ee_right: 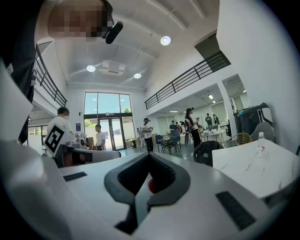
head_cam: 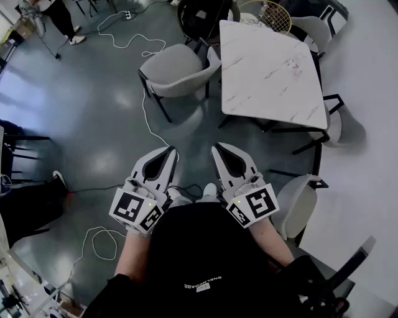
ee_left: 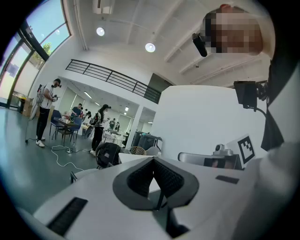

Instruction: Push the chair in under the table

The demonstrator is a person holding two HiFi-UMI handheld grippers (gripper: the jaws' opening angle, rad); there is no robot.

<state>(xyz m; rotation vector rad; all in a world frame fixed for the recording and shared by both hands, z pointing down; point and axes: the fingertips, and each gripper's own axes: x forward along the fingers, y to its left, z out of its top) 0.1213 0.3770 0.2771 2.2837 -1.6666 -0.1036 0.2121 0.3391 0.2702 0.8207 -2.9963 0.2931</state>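
A white marble-topped table (head_cam: 273,74) stands ahead and to the right in the head view. At its left side a grey padded chair (head_cam: 177,71) stands out from the table, its seat only just reaching the edge. My left gripper (head_cam: 169,151) and right gripper (head_cam: 217,149) are held side by side close to my body, pointing forward, well short of chair and table. Both are shut with nothing between the jaws. In the left gripper view the left gripper (ee_left: 153,161) has its jaws together. In the right gripper view the right gripper (ee_right: 149,157) is closed too, and the table top (ee_right: 255,171) lies at the right.
More chairs ring the table: a grey one (head_cam: 295,205) near my right side, one at the right edge (head_cam: 336,127), a black one (head_cam: 199,15) and a wicker one (head_cam: 270,15) behind. White cables (head_cam: 134,40) trail over the grey floor. Several people stand in the distance (ee_right: 147,133).
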